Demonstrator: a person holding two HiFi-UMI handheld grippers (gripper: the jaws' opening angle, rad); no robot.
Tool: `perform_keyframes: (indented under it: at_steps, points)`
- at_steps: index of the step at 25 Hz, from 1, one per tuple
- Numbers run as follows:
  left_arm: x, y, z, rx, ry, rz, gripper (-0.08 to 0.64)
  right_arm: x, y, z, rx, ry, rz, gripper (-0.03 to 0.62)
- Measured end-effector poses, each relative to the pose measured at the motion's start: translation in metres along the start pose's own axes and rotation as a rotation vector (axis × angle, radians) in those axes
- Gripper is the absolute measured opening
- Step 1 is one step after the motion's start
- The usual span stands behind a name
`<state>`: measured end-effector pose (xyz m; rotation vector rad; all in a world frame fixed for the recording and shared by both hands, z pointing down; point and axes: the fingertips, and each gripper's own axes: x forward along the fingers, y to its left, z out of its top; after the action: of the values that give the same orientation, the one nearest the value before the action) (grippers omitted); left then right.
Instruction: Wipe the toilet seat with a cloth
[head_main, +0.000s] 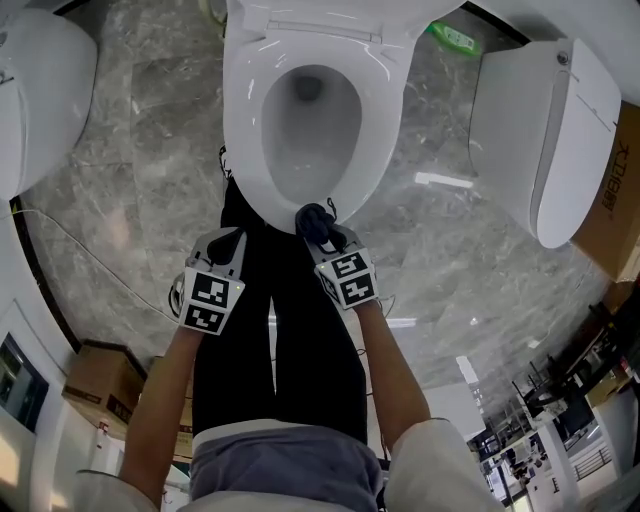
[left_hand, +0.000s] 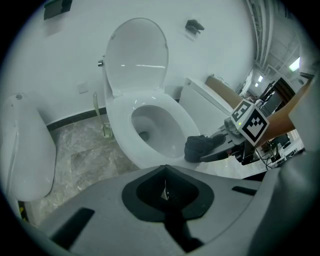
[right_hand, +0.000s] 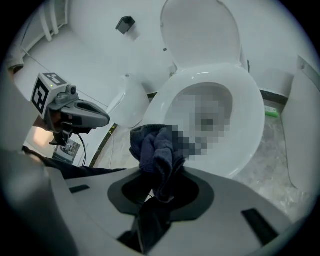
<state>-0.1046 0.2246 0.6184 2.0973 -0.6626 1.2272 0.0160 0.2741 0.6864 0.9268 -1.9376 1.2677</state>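
A white toilet stands with its lid (left_hand: 137, 55) raised, and the seat (head_main: 245, 150) is down over the bowl. My right gripper (head_main: 322, 232) is shut on a bunched dark blue cloth (head_main: 312, 216), which rests on the near front rim of the seat. In the right gripper view the cloth (right_hand: 157, 152) bulges out of the jaws (right_hand: 155, 195) over the seat (right_hand: 250, 115). My left gripper (head_main: 236, 240) hangs shut and empty beside the bowl's left front, apart from it. In the left gripper view its jaws (left_hand: 164, 190) are shut, and the cloth (left_hand: 197, 146) shows at the right.
A second white toilet (head_main: 545, 140) stands to the right and another white fixture (head_main: 40, 90) to the left. The person's black-trousered legs (head_main: 280, 330) stand right before the bowl. Cardboard boxes (head_main: 100, 385) sit at lower left, and a thin cable (head_main: 90, 255) crosses the marble floor.
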Motion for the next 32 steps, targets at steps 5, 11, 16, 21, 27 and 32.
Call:
perform_keyframes:
  at_steps: [5, 11, 16, 21, 27, 32]
  points:
    - [0.003, -0.001, -0.006, 0.002, 0.013, -0.009, 0.009, -0.011, -0.025, -0.002, -0.009, 0.011, -0.034, 0.091]
    - [0.003, 0.004, -0.01, -0.012, 0.017, -0.009, 0.009, -0.022, -0.055, 0.001, -0.04, 0.031, -0.081, 0.092]
    - [0.002, 0.014, -0.01, -0.027, 0.017, -0.006, 0.009, -0.03, -0.077, 0.008, -0.065, 0.043, -0.124, 0.092]
    - [0.002, 0.023, -0.011, -0.037, 0.024, -0.007, 0.009, -0.036, -0.095, 0.018, -0.084, 0.046, -0.164, 0.092]
    - [0.002, 0.027, -0.012, -0.056, 0.033, -0.015, 0.009, -0.043, -0.122, 0.035, -0.06, 0.022, -0.223, 0.092]
    - [0.003, 0.029, -0.012, -0.068, 0.042, -0.021, 0.009, -0.046, -0.139, 0.049, -0.099, 0.041, -0.248, 0.092]
